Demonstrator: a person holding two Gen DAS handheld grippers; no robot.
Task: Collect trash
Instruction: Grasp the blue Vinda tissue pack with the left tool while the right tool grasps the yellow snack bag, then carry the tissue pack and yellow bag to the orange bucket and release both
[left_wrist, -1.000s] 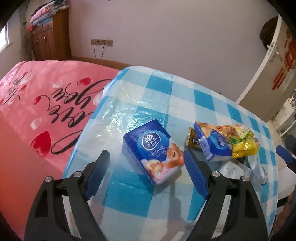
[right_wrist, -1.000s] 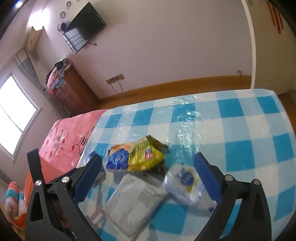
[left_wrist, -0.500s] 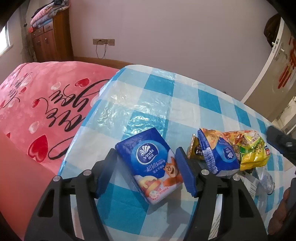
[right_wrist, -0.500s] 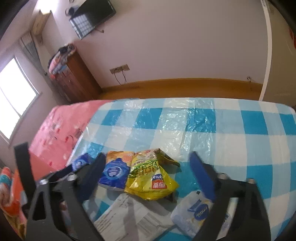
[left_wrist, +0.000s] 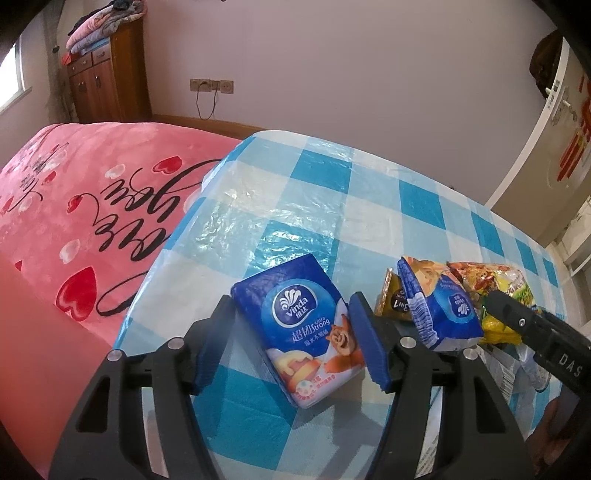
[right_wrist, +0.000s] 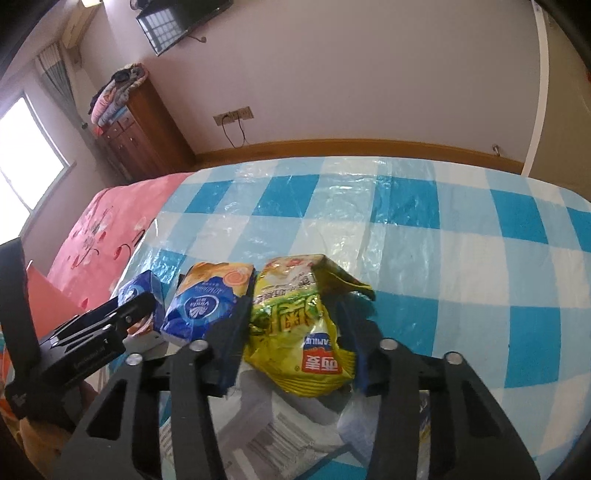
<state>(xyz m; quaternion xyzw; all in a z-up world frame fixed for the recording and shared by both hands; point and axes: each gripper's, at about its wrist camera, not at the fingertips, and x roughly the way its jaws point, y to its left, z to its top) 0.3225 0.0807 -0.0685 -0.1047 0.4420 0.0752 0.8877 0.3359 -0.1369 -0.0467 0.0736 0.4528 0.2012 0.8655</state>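
A blue tissue pack (left_wrist: 299, 321) lies on the blue-checked table (left_wrist: 332, 184), and my left gripper (left_wrist: 291, 301) is shut on it, with a pad against each long side. To its right lie a blue-and-orange wrapper (left_wrist: 439, 306) and a crumpled yellow snack bag (left_wrist: 509, 284). In the right wrist view the yellow snack bag (right_wrist: 295, 332) sits between the fingers of my right gripper (right_wrist: 291, 306). Its jaws are closing and both pads touch the bag. The blue-and-orange wrapper (right_wrist: 207, 299) lies just left of that gripper, with the tissue pack (right_wrist: 142, 291) beyond it.
A white printed plastic bag (right_wrist: 280, 424) lies under the right gripper. A bed with a pink blanket (left_wrist: 74, 203) adjoins the table's left edge. A wooden cabinet (left_wrist: 110, 85) stands at the back left and a door (left_wrist: 554, 147) at the right.
The left jaws narrowed onto the tissue pack. The right gripper moved forward and down from the white bag to the yellow snack bag, and its jaws narrowed around it.
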